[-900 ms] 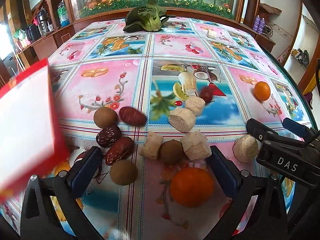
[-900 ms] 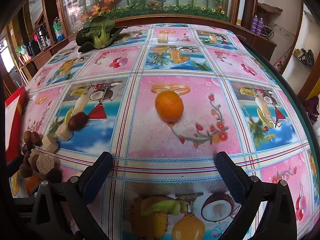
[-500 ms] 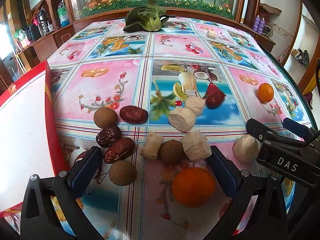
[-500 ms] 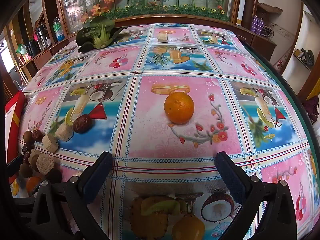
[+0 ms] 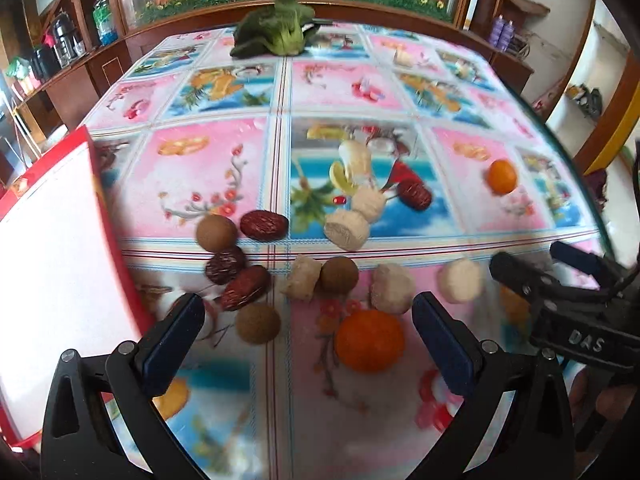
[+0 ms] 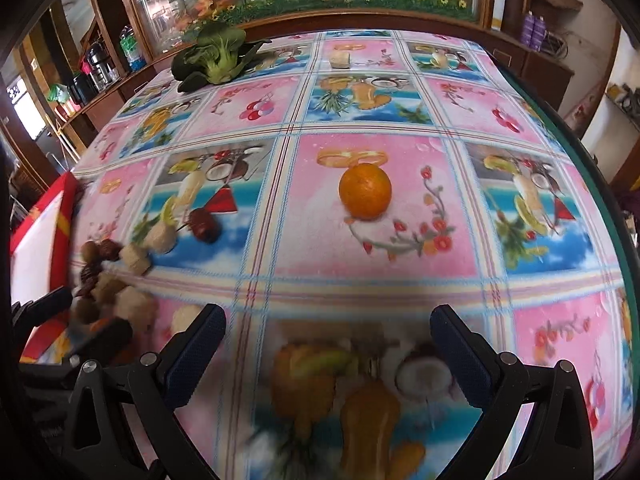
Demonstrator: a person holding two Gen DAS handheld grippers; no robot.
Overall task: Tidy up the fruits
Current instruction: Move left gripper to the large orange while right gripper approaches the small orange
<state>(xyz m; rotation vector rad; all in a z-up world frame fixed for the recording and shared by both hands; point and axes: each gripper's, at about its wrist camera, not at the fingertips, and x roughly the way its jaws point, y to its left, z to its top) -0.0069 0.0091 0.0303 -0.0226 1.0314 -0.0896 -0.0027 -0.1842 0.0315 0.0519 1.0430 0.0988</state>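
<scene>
The left gripper [image 5: 306, 336] hangs with its blue-padded fingers [image 5: 172, 340] spread wide and nothing between them, poised over a near orange [image 5: 369, 340] and a round brown fruit [image 5: 257, 324] on the tablecloth [image 5: 208, 172]; the right gripper [image 6: 326, 356] is likewise released and empty, its pads [image 6: 460, 360] framing bare printed cloth, with a second orange [image 6: 365, 191] lying well ahead of it. Just beyond the left fingers the fruit sits in a loose cluster: red dates [image 5: 264, 225], further brown fruits, and pale cut chunks [image 5: 347, 229], one date [image 5: 414, 195] lying apart toward the far orange. At the left view's right edge the other gripper's black body carries the only legible writing, "DAS" [image 5: 586, 340]. A red-rimmed white tray [image 5: 52, 260] lies along the left edge, and a leafy green vegetable [image 5: 276, 32] rests at the far end. Compared with a moment ago, the tray has settled flat by the cluster, the stray date and far orange have rolled slightly, and both views have shifted a little, now blurred
</scene>
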